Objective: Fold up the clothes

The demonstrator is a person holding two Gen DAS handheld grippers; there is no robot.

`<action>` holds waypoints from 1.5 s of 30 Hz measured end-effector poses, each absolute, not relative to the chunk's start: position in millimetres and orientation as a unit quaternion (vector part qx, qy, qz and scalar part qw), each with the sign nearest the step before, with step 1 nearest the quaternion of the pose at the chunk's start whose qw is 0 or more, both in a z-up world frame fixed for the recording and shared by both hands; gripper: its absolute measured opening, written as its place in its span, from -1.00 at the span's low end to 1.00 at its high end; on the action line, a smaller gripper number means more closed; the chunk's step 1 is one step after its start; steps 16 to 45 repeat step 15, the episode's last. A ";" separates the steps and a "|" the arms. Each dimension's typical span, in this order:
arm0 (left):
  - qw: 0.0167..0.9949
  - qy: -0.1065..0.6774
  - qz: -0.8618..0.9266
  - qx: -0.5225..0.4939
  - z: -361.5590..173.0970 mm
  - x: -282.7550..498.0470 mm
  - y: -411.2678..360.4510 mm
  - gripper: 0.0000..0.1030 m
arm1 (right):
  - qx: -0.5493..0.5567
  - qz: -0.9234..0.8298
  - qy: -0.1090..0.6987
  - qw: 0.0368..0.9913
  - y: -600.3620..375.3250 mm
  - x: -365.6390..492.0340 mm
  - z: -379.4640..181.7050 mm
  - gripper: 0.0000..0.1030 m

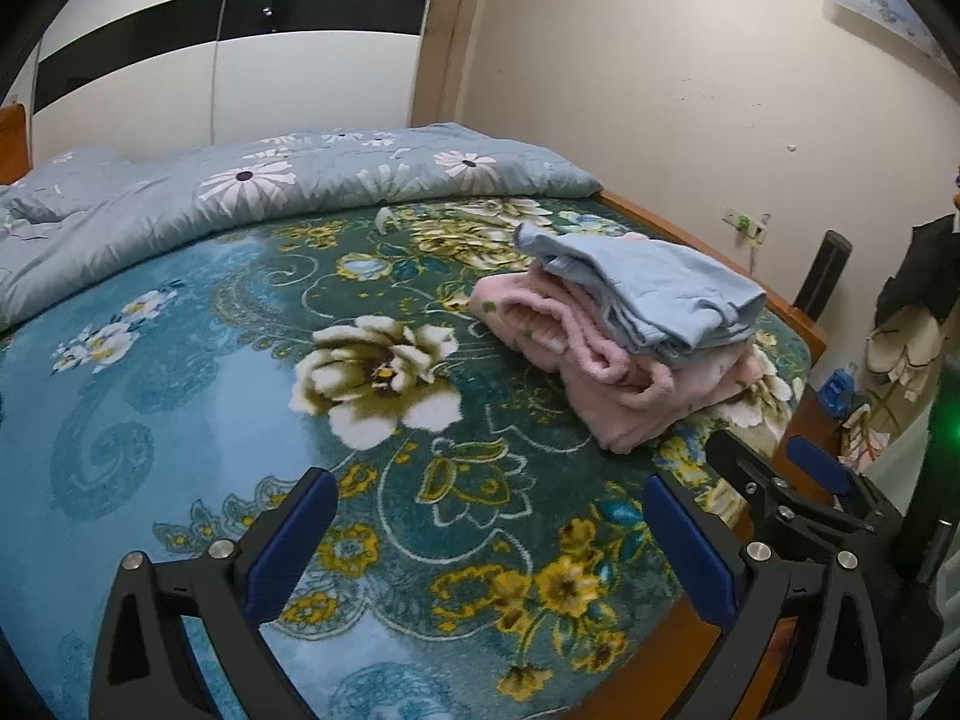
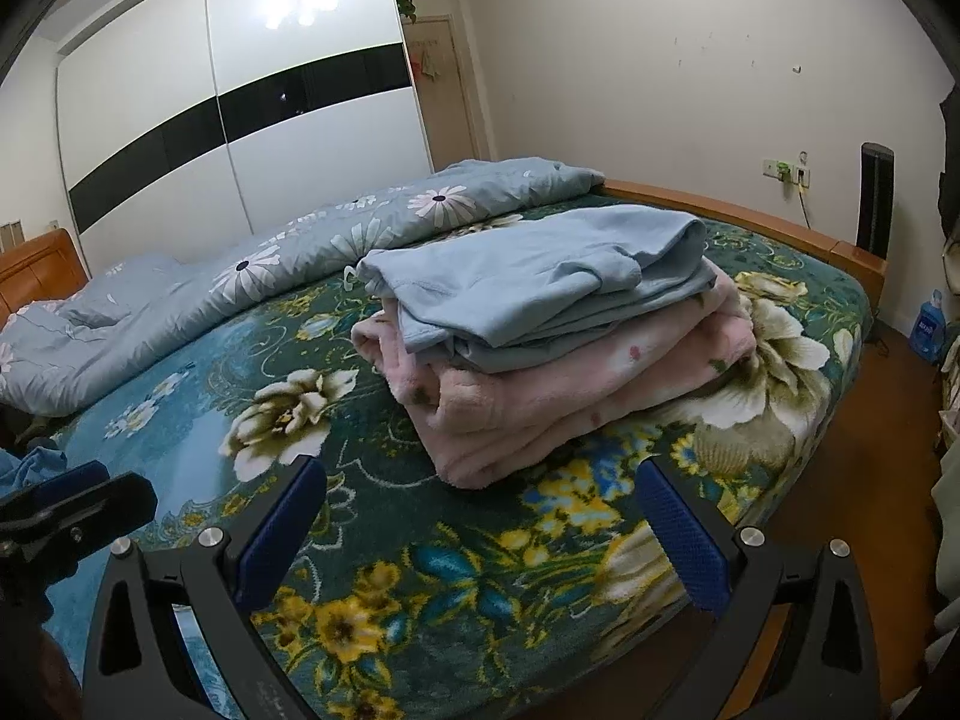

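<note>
Hovering wide-open, empty: both hand-held grippers; folded clothes stack ahead, quilt behind.

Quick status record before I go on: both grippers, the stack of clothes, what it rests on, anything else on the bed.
left gripper: open, holds nothing
right gripper: open, holds nothing
top of stack: folded light blue garment
bottom of stack: folded pink fleece garment
stack rests on: floral blanket, near the bed's corner
also on bed: grey-blue daisy quilt, bunched at the far side
</note>
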State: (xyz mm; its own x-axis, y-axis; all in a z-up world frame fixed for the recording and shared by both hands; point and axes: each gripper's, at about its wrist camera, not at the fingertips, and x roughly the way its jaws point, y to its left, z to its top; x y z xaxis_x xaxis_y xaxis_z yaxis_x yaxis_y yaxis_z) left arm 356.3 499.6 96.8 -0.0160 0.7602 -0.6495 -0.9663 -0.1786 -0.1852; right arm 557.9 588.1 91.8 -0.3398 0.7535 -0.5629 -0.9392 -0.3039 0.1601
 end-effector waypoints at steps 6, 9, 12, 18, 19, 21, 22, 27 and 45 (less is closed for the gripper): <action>0.617 0.167 0.704 -0.308 96.6 362.1 500.8 1.00 | -0.200 0.785 0.236 0.536 588.0 554.7 90.6 1.00; 0.611 0.180 0.710 -0.299 93.2 367.7 504.6 1.00 | -0.204 0.782 0.239 0.538 588.8 556.2 88.5 1.00; 0.612 0.186 0.707 -0.303 86.9 370.2 507.2 1.00 | -0.210 0.779 0.239 0.540 589.5 558.0 86.5 1.00; 0.611 0.194 0.705 -0.303 81.7 372.2 507.6 1.00 | -0.213 0.777 0.240 0.542 589.8 559.6 84.8 1.00; 0.611 0.194 0.705 -0.303 81.7 372.2 507.6 1.00 | -0.213 0.777 0.240 0.542 589.8 559.6 84.8 1.00; 0.611 0.194 0.705 -0.303 81.7 372.2 507.6 1.00 | -0.213 0.777 0.240 0.542 589.8 559.6 84.8 1.00; 0.611 0.194 0.705 -0.303 81.7 372.2 507.6 1.00 | -0.213 0.777 0.240 0.542 589.8 559.6 84.8 1.00; 0.611 0.194 0.705 -0.303 81.7 372.2 507.6 1.00 | -0.213 0.777 0.240 0.542 589.8 559.6 84.8 1.00; 0.611 0.194 0.705 -0.303 81.7 372.2 507.6 1.00 | -0.213 0.777 0.240 0.542 589.8 559.6 84.8 1.00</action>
